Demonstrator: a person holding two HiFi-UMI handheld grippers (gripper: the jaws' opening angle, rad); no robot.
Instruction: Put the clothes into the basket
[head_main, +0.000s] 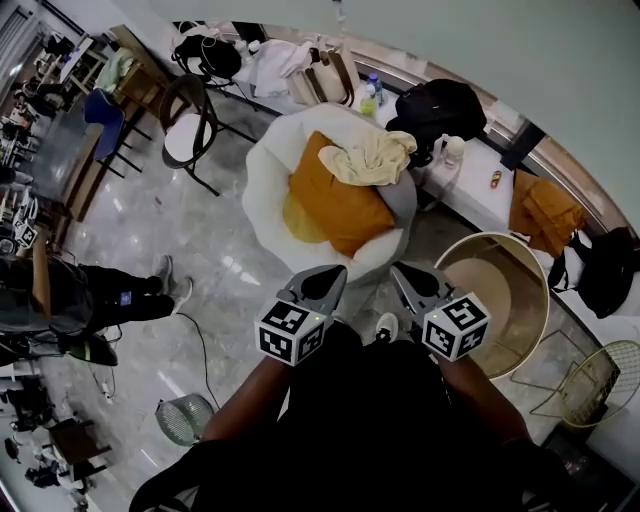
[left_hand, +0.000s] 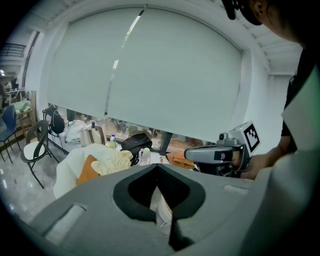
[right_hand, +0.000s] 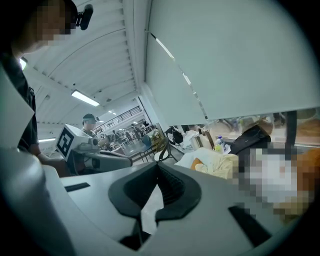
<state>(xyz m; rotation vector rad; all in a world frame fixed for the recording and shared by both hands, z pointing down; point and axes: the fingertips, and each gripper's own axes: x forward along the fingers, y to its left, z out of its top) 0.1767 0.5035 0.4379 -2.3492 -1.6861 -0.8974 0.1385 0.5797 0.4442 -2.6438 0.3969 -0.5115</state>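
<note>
Showing the approach stage: the left gripper, jaws pressed together on nothing, points toward the white armchair, where a pale yellow garment lies draped over an orange cushion, well ahead of both grippers' tips. Beside it, the right gripper is likewise closed and empty. To the right of that gripper stands the round basket, no clothing visible inside; by this evidence, pickup and transfer both remain to be done.
</note>
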